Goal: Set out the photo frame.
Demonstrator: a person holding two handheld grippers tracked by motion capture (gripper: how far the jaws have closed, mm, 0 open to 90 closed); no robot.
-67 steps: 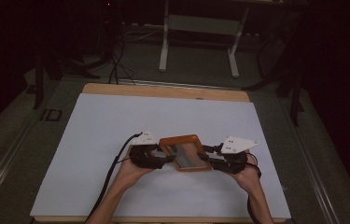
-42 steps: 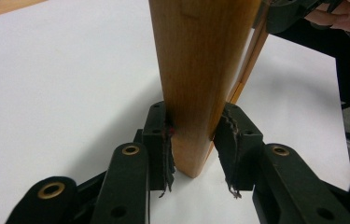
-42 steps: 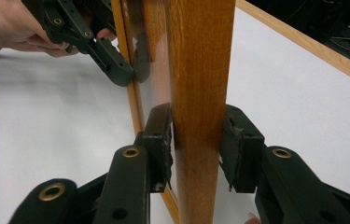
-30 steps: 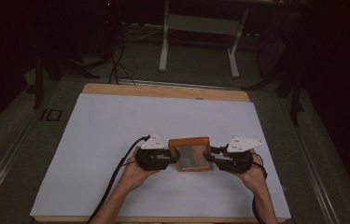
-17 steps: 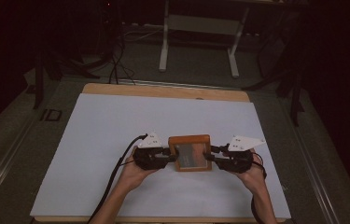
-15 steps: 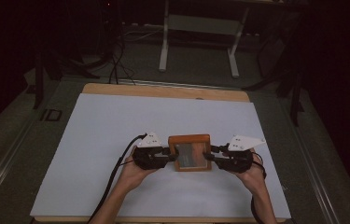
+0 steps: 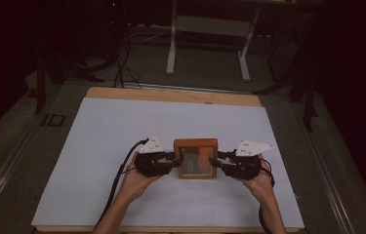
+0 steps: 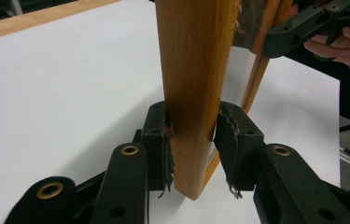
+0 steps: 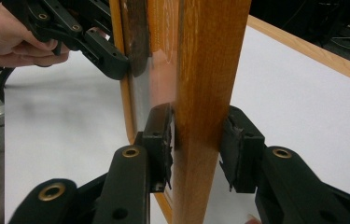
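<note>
Orange-brown wooden frame point(image 7: 195, 143), black hand-held grippers point(image 7: 174, 161), white table sheet point(image 7: 122, 126).

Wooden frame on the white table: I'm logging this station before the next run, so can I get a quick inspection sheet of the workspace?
Surface: white sheet over a wood-edged table.
Job's things: wooden frame with a shiny panel, gripped at both side rails.
Clutter: nothing seen.
Grippers: left claw clamps one rail, pads on the wood; right claw clamps the opposite rail. A hand holds each.
Cables: black cable trails from the left claw toward the table's near edge.
Surroundings: dark floor, pale metal stand legs beyond the table, loose black floor cables at upper left.
</note>
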